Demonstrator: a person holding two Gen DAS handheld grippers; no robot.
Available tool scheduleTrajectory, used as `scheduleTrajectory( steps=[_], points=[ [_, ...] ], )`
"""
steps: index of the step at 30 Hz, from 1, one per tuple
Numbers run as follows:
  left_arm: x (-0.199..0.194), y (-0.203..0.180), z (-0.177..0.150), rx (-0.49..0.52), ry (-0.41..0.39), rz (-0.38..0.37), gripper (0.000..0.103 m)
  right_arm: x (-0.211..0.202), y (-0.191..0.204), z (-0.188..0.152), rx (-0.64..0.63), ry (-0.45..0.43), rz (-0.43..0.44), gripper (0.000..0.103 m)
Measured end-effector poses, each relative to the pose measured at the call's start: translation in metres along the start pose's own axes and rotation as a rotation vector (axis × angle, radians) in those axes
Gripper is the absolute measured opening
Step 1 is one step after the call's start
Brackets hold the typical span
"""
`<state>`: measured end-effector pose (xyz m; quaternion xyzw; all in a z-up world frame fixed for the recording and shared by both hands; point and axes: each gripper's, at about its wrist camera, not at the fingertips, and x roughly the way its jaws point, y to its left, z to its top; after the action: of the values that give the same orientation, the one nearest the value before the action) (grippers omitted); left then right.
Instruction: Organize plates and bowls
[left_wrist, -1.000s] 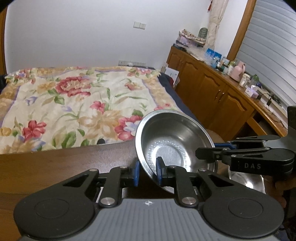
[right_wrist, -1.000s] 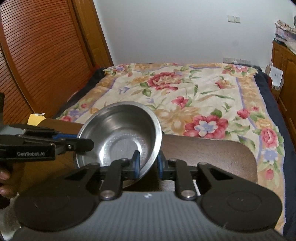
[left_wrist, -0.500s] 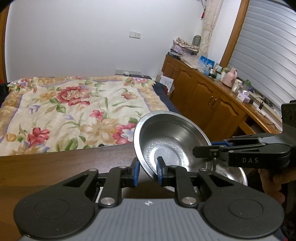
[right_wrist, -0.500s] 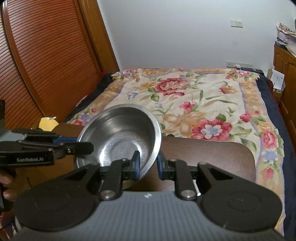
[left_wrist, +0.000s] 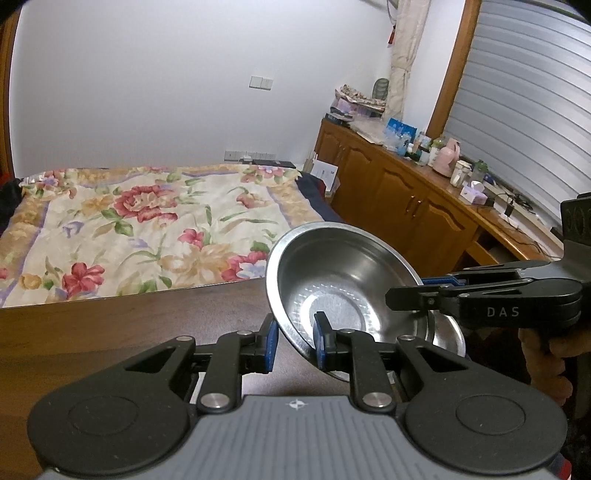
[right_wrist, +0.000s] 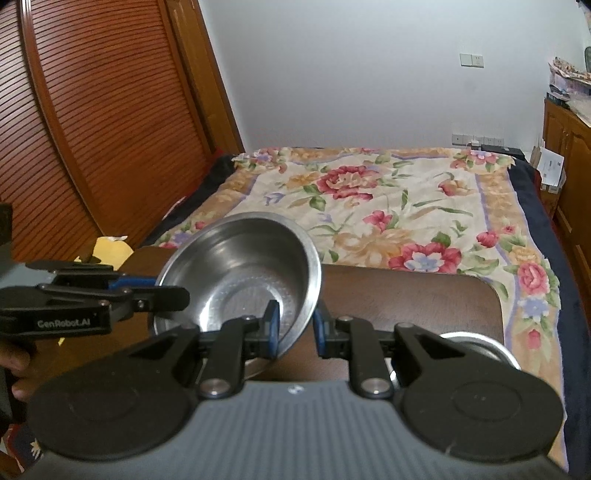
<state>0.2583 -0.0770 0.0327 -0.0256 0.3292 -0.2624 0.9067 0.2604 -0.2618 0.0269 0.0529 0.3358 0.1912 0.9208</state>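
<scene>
While a steel bowl (left_wrist: 343, 284) is held tilted above the dark wooden table (left_wrist: 129, 325), its rim is pinched on opposite sides by the left gripper (left_wrist: 294, 343) and right gripper (right_wrist: 294, 328). A second bowl (right_wrist: 476, 345) rests on the table below.

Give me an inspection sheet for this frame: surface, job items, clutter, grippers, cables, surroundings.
Surface: dark wooden table, mostly bare.
Job's things: steel bowl tilted and held above the table; second steel dish on the table, partly hidden.
Clutter: yellow object past the table's far left corner, unclear what.
Grippers: left gripper and right gripper each clamp the bowl's rim, on opposite sides.
Cables: none on the table; dark leads on the sideboard.
Surroundings: bed with floral cover, wooden sideboard crowded with bottles, louvred door.
</scene>
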Motion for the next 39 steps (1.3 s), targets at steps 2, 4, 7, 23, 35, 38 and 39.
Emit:
scheduleTrajectory(
  steps=[2, 4, 7, 23, 35, 38, 39],
  points=[
    [-0.003, -0.001, -0.002, 0.002, 0.000, -0.001, 0.022, -0.003, 0.002, -0.003, -0.001, 0.001, 0.000, 0.021],
    [-0.008, -0.004, -0.006, 0.008, 0.002, 0.002, 0.023, -0.007, 0.006, -0.006, -0.011, 0.003, 0.000, 0.021],
    [-0.016, -0.006, -0.011, 0.013, 0.006, 0.001, 0.022, -0.012, 0.008, -0.012, -0.009, 0.005, 0.008, 0.021],
    [-0.044, -0.023, -0.068, 0.002, 0.067, -0.012, 0.022, -0.035, 0.021, -0.066, 0.017, 0.054, 0.064, 0.021],
    [-0.054, -0.031, -0.107, 0.036, 0.108, -0.020, 0.022, -0.045, 0.028, -0.110, 0.053, 0.058, 0.100, 0.021],
    [-0.057, -0.032, -0.115, 0.034, 0.110, -0.024, 0.022, -0.047, 0.029, -0.117, 0.062, 0.061, 0.102, 0.021],
    [-0.057, -0.032, -0.117, 0.036, 0.110, -0.025, 0.022, -0.047, 0.030, -0.119, 0.063, 0.062, 0.102, 0.021]
  ],
)
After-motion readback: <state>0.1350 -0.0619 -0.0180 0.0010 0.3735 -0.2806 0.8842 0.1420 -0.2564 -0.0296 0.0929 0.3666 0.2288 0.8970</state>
